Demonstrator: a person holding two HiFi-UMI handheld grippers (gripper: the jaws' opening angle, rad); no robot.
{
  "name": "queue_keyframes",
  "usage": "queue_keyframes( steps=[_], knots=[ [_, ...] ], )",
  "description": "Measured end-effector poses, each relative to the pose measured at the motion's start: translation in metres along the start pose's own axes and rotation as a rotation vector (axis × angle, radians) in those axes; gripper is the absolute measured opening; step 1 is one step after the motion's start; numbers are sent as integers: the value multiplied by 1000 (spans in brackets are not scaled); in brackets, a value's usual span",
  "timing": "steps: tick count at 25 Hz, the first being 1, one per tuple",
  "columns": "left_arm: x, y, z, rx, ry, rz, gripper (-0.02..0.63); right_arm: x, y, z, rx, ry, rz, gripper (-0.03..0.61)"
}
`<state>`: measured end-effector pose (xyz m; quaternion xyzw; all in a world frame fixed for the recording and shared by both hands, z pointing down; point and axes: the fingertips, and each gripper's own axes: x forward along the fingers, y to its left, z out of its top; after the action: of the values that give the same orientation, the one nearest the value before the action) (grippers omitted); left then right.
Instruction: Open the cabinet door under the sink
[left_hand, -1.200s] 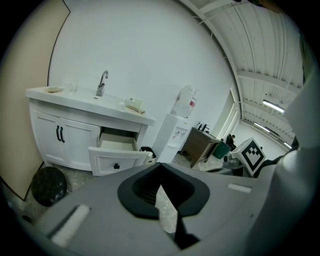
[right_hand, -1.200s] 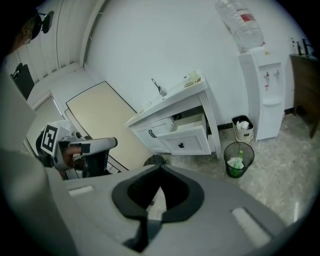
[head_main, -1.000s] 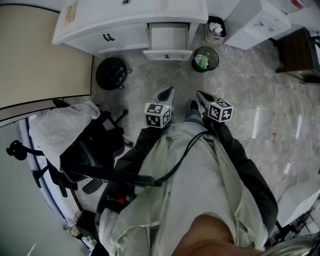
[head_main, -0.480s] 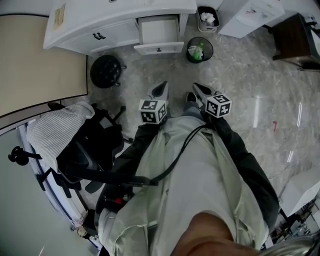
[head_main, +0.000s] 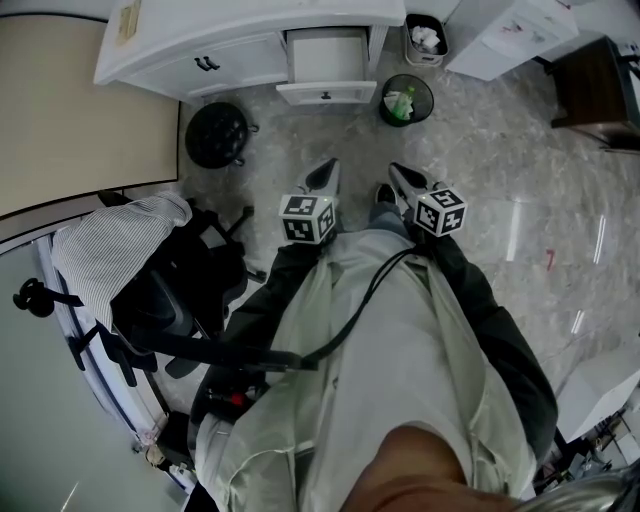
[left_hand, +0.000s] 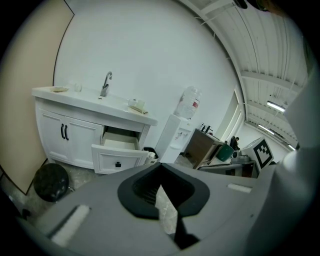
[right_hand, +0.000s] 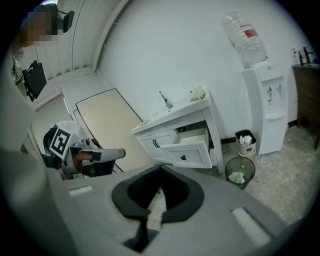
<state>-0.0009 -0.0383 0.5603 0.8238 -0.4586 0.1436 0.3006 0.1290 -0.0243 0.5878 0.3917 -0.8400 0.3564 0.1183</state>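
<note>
My left tongs (head_main: 334, 167) are pressed together on nothing. The cabinet door (head_main: 222, 66) stands closed well ahead, to their left, beside an open drawer (head_main: 326, 92). My right tongs (head_main: 394, 169), near the left pair, are likewise together and empty.

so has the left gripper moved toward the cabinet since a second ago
No. The left gripper keeps the same gap to the black stool; only the view shifted.
</note>
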Motion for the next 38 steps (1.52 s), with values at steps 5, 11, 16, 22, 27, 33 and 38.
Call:
queue_keyframes(
  steps=[5, 11, 16, 22, 27, 33, 38],
  knots=[
    [-4, 5, -1, -11, -4, 14, 8, 3, 1, -2, 0, 8, 2, 0],
    [-6, 7, -4, -22, -5, 19, 8, 1, 1, -6, 0, 16, -7, 0],
    [-7, 6, -6, -25, -4, 17, 8, -2, 1, -8, 0, 13, -17, 0],
    [-4, 4, -4, -20, -1, 8, 8, -3, 0, -6, -1, 10, -23, 0],
    [-5, 7, -3, -22, -6, 12, 8, 0, 1, -7, -2, 14, -18, 0],
    [-3, 7, -2, -21, -2, 9, 8, 2, 0, -6, 3, 17, -16, 0],
    [-1, 5, -2, -18, 3, 3, 8, 0, -2, -7, 16, 13, -20, 0]
  ],
)
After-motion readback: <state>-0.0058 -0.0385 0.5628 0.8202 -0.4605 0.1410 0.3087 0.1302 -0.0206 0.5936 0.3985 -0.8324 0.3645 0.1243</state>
